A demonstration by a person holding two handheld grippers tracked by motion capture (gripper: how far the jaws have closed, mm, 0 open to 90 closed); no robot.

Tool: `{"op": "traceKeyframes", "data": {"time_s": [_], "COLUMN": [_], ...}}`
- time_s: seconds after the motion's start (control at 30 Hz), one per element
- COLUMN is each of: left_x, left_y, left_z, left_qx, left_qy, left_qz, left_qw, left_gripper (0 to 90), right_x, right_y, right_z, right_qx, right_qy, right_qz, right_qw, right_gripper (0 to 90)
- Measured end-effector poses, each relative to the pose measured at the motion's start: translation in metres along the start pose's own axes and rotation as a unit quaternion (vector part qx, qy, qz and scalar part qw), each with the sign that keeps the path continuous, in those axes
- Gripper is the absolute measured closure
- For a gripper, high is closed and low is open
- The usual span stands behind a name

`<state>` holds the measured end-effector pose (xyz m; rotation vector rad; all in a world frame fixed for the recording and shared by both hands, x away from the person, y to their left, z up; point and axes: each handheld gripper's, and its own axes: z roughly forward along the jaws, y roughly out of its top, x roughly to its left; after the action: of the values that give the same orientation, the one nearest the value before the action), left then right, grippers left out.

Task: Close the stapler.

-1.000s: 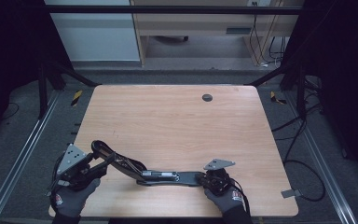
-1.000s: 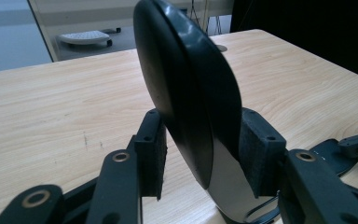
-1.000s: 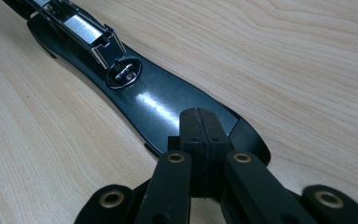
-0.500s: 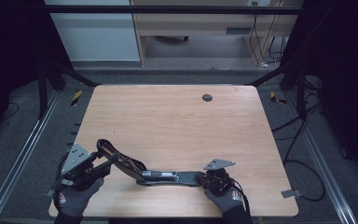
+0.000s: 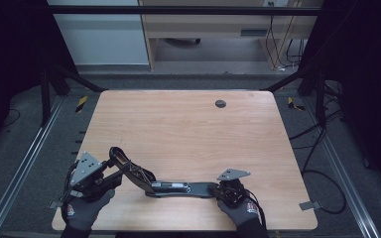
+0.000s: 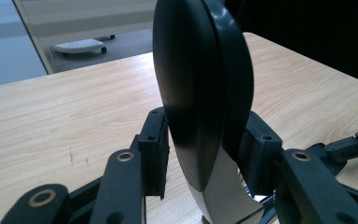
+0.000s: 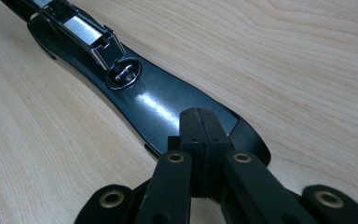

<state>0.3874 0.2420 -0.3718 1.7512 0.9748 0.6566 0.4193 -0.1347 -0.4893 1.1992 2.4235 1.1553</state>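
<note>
"Two grippers on one stapler (image 5: 171, 187), am I reading this right? Start me off on the left."

"Yep. On the near left of the table (image 5: 188, 129), the left gripper (image 5: 110, 166) sits in a gloved hand (image 5: 82, 210). Its fingers are clamped on the stapler's top arm (image 5: 129, 168), one pad on each side. The left gripper view looks right along it: the black top arm (image 6: 196, 84) stands up between the pads (image 6: 156, 144), and both pads look pressed against it."

"So the stapler's hinged open?"

"Pretty much. The top arm tilts up and to the left, while the base (image 5: 188, 188) lies flat on the wood, running left to right along the near edge, roughly in the middle."

"And the right side?"

"The right gripper (image 5: 218, 191), also in a gloved hand (image 5: 240, 210), is at the right end of the base. Its fingers are fully together with nothing between them. In the right gripper view the closed tips (image 7: 199, 116) sit right on the rounded end of the shiny black base (image 7: 158, 102), and the metal staple channel (image 7: 81, 28) runs off beyond that."

"Anything else on the table?"

"Just a small dark round hole (image 5: 220, 103) on the far side, well apart from everything."
</note>
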Motion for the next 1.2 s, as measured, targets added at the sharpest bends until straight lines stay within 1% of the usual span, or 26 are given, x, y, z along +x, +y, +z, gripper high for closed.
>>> {"op": "traceKeyframes", "data": {"time_s": [0.33, 0.93, 1.1, 1.2], "left_x": [-0.004, -0.019, -0.022, -0.023], "left_y": [0.003, 0.009, 0.009, 0.01], "left_z": [0.002, 0.008, 0.009, 0.009], "left_qx": [0.001, 0.001, 0.001, 0.001], "left_qy": [-0.003, -0.004, -0.003, -0.003], "left_qz": [0.007, 0.03, 0.03, 0.035], "left_qw": [1.0, 0.9996, 0.9995, 0.9994], "left_gripper": [58.0, 58.7, 58.8, 58.8], "right_x": [0.0, 0.0, -0.001, -0.001], "right_y": [0.0, 0.0, 0.0, 0.0], "right_z": [0.0, 0.0, 0.0, 0.0], "right_qx": [0.0, 0.0, 0.001, 0.0], "right_qy": [0.001, 0.001, 0.002, 0.002], "right_qz": [0.002, 0.002, 0.002, 0.002], "right_qw": [1.0, 1.0, 1.0, 1.0], "right_gripper": [90.0, 90.0, 90.0, 90.0]}}
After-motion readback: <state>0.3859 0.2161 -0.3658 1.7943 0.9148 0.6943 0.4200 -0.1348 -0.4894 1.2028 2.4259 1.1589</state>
